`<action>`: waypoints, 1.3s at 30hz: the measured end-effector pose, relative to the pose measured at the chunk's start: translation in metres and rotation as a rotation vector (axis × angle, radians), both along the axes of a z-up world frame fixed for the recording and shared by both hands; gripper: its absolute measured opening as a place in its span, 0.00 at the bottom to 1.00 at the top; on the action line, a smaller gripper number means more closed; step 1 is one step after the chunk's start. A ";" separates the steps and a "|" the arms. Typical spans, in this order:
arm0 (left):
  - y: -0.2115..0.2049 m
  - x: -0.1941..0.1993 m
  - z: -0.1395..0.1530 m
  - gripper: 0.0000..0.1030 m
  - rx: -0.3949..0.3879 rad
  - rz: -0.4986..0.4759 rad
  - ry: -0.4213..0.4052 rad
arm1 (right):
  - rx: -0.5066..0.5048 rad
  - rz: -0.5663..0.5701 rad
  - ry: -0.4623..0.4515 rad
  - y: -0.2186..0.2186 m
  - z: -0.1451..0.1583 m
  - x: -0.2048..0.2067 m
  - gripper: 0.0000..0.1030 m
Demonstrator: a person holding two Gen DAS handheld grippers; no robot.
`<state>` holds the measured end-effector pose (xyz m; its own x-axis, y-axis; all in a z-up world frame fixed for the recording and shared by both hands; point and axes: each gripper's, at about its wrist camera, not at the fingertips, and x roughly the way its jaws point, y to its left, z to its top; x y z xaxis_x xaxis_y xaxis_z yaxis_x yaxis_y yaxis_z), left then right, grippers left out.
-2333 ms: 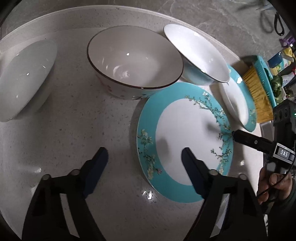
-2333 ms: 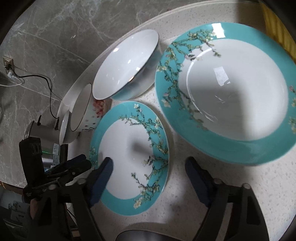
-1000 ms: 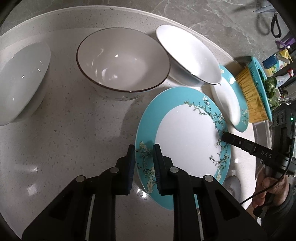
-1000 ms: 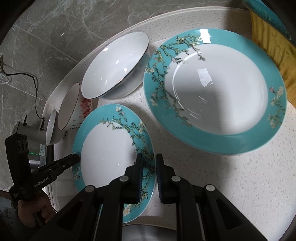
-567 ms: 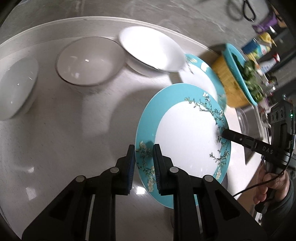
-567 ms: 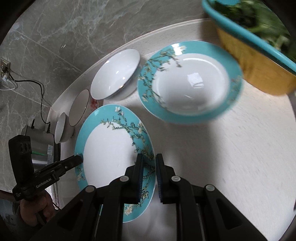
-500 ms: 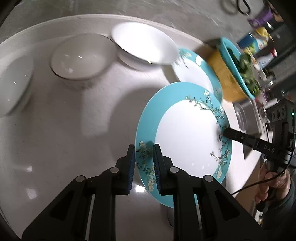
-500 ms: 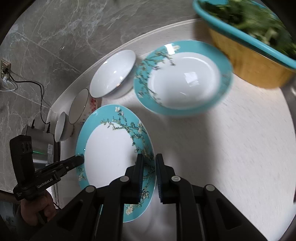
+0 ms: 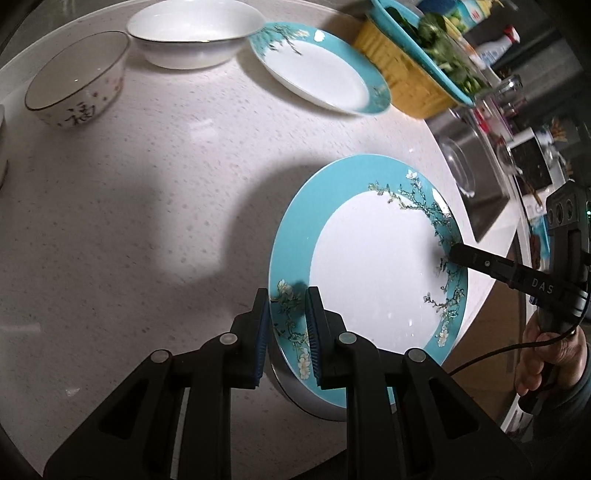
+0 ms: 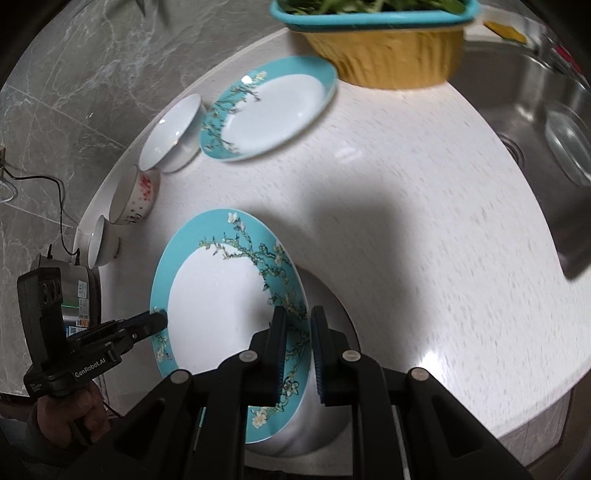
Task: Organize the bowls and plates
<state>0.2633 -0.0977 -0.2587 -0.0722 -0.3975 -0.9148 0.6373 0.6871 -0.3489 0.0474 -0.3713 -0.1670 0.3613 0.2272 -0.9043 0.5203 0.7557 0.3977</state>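
Observation:
A turquoise-rimmed plate with a blossom pattern (image 9: 373, 258) is held above the white counter by both grippers. My left gripper (image 9: 286, 317) is shut on its near rim. My right gripper (image 10: 297, 343) is shut on the opposite rim (image 10: 288, 295); it also shows in the left wrist view (image 9: 458, 254). A second, deeper turquoise plate (image 9: 321, 74) (image 10: 266, 107) lies on the counter. A white bowl (image 9: 195, 31) (image 10: 171, 133) and a bowl with red flowers and black characters (image 9: 74, 81) (image 10: 135, 199) stand near the counter's far edge.
A small white bowl (image 10: 103, 240) stands at the counter's left end. A yellow basket with a turquoise colander of greens (image 10: 388, 40) stands by the deep plate. A steel sink (image 10: 535, 122) lies to the right. A rice cooker (image 10: 79, 288) is on the left.
Both grippers closed on the plate's opposite rims and have lifted it off the counter, carrying it toward the near edge, away from the bowls and the deeper plate.

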 end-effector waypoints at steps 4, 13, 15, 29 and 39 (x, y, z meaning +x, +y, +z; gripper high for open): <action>0.000 -0.012 -0.003 0.16 0.013 -0.022 -0.006 | 0.008 -0.013 0.010 0.003 -0.007 -0.015 0.15; -0.003 -0.017 -0.012 0.16 0.047 -0.057 -0.018 | 0.006 -0.004 0.034 0.012 -0.019 -0.029 0.16; -0.003 -0.018 -0.014 0.16 0.054 -0.064 -0.022 | 0.001 0.001 0.039 0.014 -0.021 -0.030 0.17; -0.022 -0.023 -0.028 0.16 0.085 -0.096 -0.036 | -0.079 0.044 0.064 0.026 -0.030 -0.033 0.20; -0.027 -0.025 -0.029 0.21 0.098 -0.114 -0.063 | -0.168 0.108 0.072 0.039 -0.029 -0.026 0.33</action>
